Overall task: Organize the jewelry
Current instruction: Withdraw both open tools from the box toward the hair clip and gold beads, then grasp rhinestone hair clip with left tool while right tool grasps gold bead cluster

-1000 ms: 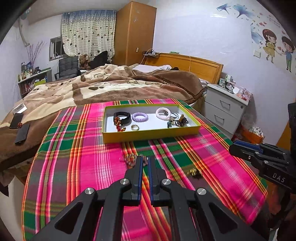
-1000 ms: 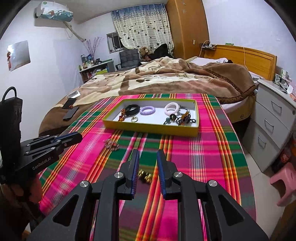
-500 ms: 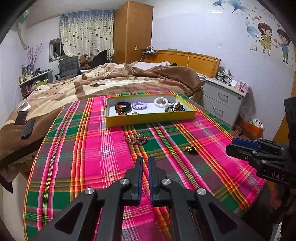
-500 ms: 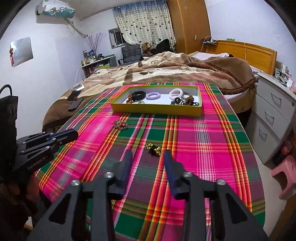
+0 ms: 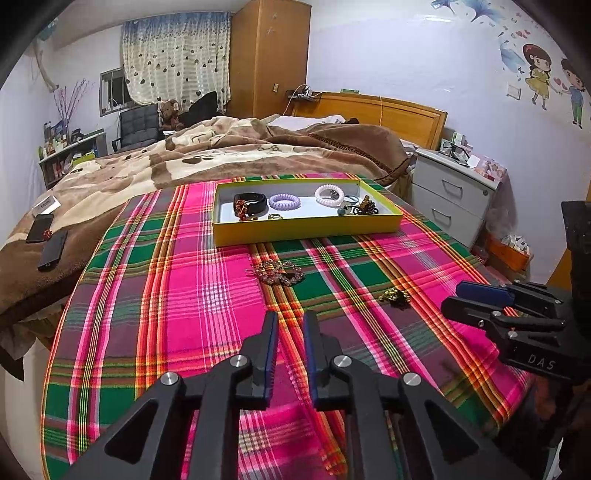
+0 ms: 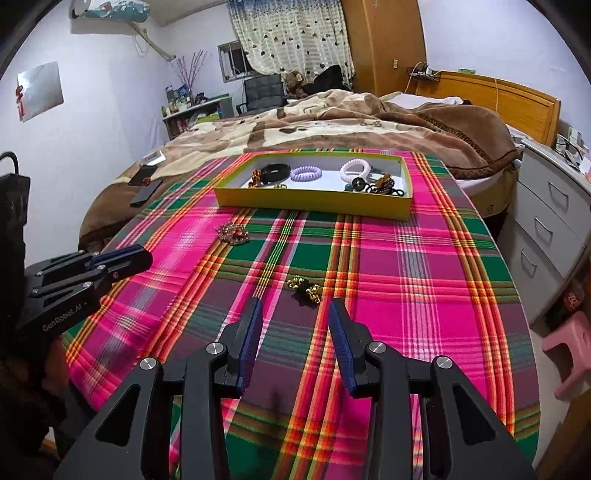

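A plaid tablecloth [image 5: 177, 302] in pink, green and orange covered the table, with a bed under a brown blanket [image 5: 207, 155] behind it. Near the far edge sat a yellow tray [image 5: 306, 229] holding a black band [image 5: 255, 202], a purple coil hair tie [image 5: 284, 201], a white coil hair tie [image 5: 329, 193] and some small dark pieces.

The left gripper [image 5: 290, 325] hovered over the cloth, its jaws having just been opening to a narrow gap with nothing between them; a rhinestone hair clip [image 5: 279, 272] lay on the cloth ahead of it, short of the tray.

The right gripper [image 6: 293, 314] stood with jaws wide apart and empty, a small gold-and-black ornament [image 6: 304, 290] lying just beyond its fingertips.

Only the left view showed the cartoon wall stickers [image 5: 550, 79]; only the right view showed a pink stool [image 6: 569, 347] and the air conditioner [image 6: 110, 9].
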`<state>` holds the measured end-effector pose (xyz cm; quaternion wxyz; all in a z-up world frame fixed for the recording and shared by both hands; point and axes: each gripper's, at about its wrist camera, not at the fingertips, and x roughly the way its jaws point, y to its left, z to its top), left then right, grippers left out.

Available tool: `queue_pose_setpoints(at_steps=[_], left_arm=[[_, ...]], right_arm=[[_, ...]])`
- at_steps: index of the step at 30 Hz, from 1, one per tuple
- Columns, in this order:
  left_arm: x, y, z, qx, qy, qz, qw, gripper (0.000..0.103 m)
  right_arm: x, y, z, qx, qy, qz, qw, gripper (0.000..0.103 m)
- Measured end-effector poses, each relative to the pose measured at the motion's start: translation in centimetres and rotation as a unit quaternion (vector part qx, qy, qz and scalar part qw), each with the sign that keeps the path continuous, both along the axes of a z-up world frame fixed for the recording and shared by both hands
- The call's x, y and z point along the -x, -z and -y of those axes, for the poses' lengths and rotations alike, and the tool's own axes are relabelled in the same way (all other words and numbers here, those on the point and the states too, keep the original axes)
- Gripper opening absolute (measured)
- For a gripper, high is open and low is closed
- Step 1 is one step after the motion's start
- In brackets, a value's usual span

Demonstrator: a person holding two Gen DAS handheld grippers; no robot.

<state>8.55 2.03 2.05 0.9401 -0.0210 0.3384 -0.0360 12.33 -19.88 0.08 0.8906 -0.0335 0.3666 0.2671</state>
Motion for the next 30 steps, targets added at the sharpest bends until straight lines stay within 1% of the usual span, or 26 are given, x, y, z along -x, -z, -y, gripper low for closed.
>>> queue_pose_setpoints(at_steps=[5,9,15,20,22,24,26,29,30], left_arm=[[-1.6,0.3,-0.3,0.003,0.0,-0.007,1.0,0.014],[-2.8,0.6,-0.7,0.01,-0.003,-0.013,0.9999,0.025],[-5.0,1.0,-1.0,0.034,-0.004,-0.03,0.999,0.027],[-7.1,1.9,-1.2,0.052,-0.006,-0.054,0.9972,0.027],[-7.9,2.3,-1.2,0.057,-0.011,-0.064,0.9963,0.028],[-8.6,2.7,-1.2,0.062,-0.018,-0.071,0.9954,0.033],[-9.3,3.0,-1.2,0.064,-0.024,-0.077,0.9947,0.034],[-10.2,3.6,-1.1,0.069,-0.035,-0.089,0.9931,0.034],[-10.6,3.8,-1.0,0.072,-0.038,-0.092,0.9924,0.034]], right_arm=[[-1.4,0.9,-1.0,0.015,-0.015,-0.01,1.0,0.038],[-2.4,1.7,-1.6,0.031,-0.022,-0.017,0.999,0.038],[-3.6,2.3,-2.2,0.045,-0.035,-0.026,0.998,0.038],[-4.7,2.6,-2.7,0.051,-0.046,-0.035,0.997,0.038],[-5.0,2.8,-2.9,0.054,-0.051,-0.041,0.996,0.038],[-5.3,3.0,-3.0,0.054,-0.053,-0.049,0.996,0.038],[-5.5,3.3,-2.9,0.056,-0.054,-0.058,0.995,0.038],[-5.6,3.3,-2.8,0.057,-0.057,-0.059,0.995,0.037],[-5.6,3.3,-2.8,0.058,-0.056,-0.058,0.995,0.036]])
